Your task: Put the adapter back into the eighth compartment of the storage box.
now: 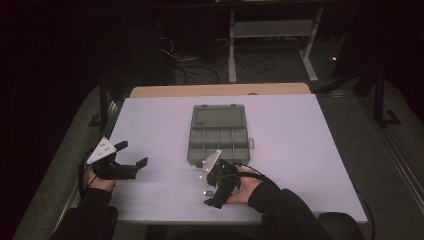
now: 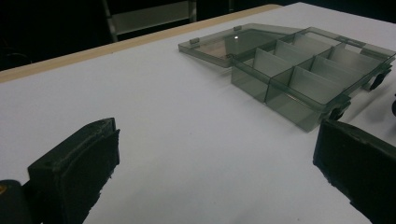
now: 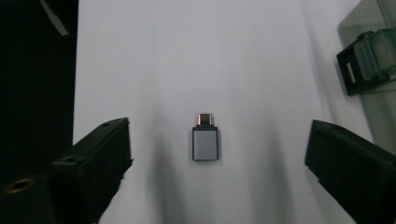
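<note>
We saw right claw (image 3: 219, 154) wide over small adapter (image 3: 205, 143) on worktop (image 1: 300, 145); open organiser box (image 1: 219, 134) just beyond; left claw (image 1: 134, 154) wide.

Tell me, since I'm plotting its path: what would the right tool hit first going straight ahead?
Probably the small silver USB adapter lying on the white table, centred between the open right tool; depth is unclear.

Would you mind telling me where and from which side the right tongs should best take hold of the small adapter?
Grip the adapter across its flat grey body, coming straight down from above. It lies flat on the table between the open right tongs, its long sides facing the pads. Avoid the narrow plug tip: too little to clamp.
</note>
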`<state>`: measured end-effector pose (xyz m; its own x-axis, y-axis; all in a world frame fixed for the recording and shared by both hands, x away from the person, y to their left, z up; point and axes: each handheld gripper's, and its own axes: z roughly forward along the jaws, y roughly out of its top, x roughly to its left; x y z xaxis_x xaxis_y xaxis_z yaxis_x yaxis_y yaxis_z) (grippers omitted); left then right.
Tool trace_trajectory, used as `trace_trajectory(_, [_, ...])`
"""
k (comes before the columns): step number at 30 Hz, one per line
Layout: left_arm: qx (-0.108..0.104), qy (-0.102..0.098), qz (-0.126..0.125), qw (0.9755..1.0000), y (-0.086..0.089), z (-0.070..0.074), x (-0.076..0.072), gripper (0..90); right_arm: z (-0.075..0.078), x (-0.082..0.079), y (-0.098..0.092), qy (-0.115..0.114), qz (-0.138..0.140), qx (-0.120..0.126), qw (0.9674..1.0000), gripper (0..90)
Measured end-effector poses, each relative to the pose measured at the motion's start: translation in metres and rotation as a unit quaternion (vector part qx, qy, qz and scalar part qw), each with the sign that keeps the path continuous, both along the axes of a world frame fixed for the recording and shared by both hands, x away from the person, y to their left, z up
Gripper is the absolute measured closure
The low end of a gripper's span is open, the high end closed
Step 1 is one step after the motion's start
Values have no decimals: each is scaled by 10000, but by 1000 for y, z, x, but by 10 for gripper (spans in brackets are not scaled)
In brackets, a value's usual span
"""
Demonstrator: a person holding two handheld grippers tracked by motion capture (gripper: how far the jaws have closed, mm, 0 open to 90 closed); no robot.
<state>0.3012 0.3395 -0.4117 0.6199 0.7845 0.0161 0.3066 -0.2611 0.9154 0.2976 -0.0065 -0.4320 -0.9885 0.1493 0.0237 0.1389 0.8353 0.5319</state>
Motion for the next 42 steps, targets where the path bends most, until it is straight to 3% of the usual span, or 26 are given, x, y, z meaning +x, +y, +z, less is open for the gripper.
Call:
trace_trajectory(6, [0,2,1,10000,0,0,0,0,0,0,1,33,79,-17,10000,160])
trace_trajectory(15, [8,-5,9,10000,0,0,0,0,-1,-3,3,49,267,-58,9996,359])
trace_trajectory(19, [15,-8,7,10000,0,0,0,0,-1,-3,3,47,291,-68,9995,370])
trace_trajectory(20, [17,-6,7,10000,0,0,0,0,-2,-3,3,61,342,-79,9994,423])
trace_trajectory(30, [14,-7,4,10000,0,0,0,0,-4,-4,4,37,315,-152,9994,603])
trace_trajectory(37, [7,-5,4,10000,0,0,0,0,-4,-4,4,-57,318,-172,9993,657])
trace_trajectory(42, [6,-5,7,10000,0,0,0,0,-4,-2,4,-21,311,-198,9993,745])
